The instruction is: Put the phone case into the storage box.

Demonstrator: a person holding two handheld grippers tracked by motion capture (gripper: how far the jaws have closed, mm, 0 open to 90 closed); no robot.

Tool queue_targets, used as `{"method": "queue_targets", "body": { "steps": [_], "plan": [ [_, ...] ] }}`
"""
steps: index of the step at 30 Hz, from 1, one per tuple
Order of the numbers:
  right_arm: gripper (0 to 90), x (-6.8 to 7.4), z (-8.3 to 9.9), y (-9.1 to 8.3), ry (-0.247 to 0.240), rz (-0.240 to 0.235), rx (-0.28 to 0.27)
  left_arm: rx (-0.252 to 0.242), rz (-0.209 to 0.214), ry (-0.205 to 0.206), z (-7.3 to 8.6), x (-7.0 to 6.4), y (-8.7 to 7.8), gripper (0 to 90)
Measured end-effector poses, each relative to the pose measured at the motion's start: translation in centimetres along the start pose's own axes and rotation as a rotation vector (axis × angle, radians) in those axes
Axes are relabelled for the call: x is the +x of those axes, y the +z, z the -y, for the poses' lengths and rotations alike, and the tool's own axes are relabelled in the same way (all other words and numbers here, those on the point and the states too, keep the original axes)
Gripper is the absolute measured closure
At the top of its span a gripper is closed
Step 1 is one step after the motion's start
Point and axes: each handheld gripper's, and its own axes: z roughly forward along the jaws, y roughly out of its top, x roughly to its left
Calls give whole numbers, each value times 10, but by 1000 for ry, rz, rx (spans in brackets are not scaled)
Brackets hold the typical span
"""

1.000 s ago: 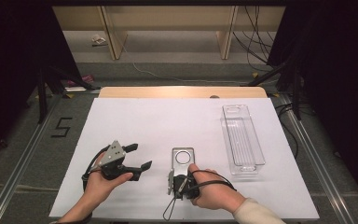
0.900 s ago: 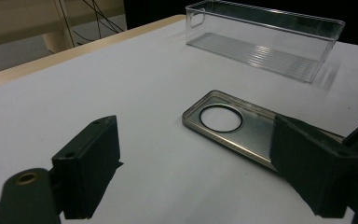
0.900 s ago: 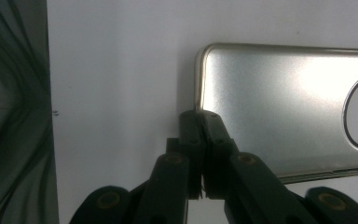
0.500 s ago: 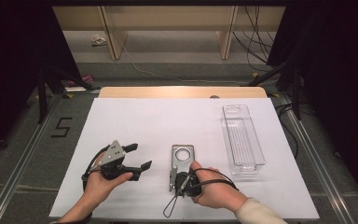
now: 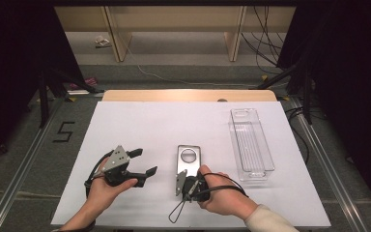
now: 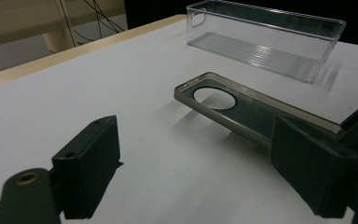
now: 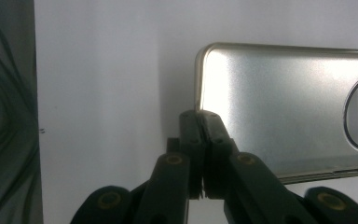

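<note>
White sheeting covers the surface, with a dark floor on both sides and pale wooden shelving beyond the far edge. At the left, the person's left hand holds the left hand-held gripper just above the sheet, its jaws wide apart and gripping nothing; it points toward the middle of the surface. Seen from that gripper, the phone case hangs tilted, its far end lifted clear of the surface with a shadow beneath. In the middle, the grey phone case has its long axis running away from the person, the round camera cutout at the far end. The right hand-held gripper is clamped on the case's near end; in its own view the jaws pinch the rim near a corner. At the right, well apart, a clear plastic tray lies lengthwise and holds nothing. Judging from this, the case is gripped and partly raised; carrying it over and setting it in the tray is likely what remains.
</note>
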Motion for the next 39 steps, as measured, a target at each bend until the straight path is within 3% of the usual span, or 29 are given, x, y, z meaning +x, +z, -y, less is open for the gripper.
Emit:
{"method": "queue_targets", "body": {
  "steps": [7, 17, 27, 39],
  "plan": [
    [894, -1, 3, -2, 11, 25, -47, 2, 0, 3, 0, 0, 0, 161],
    [894, -3, 13, -6, 42, 108, -196, 1, 0, -1, 0, 1, -1, 160],
    [894, -3, 21, -9, 65, 145, -251, 0, 5, -13, 0, 1, -1, 159],
    [894, -1, 20, -9, 57, 166, -262, -16, 8, -40, -4, 1, -1, 161]
  ]
}}
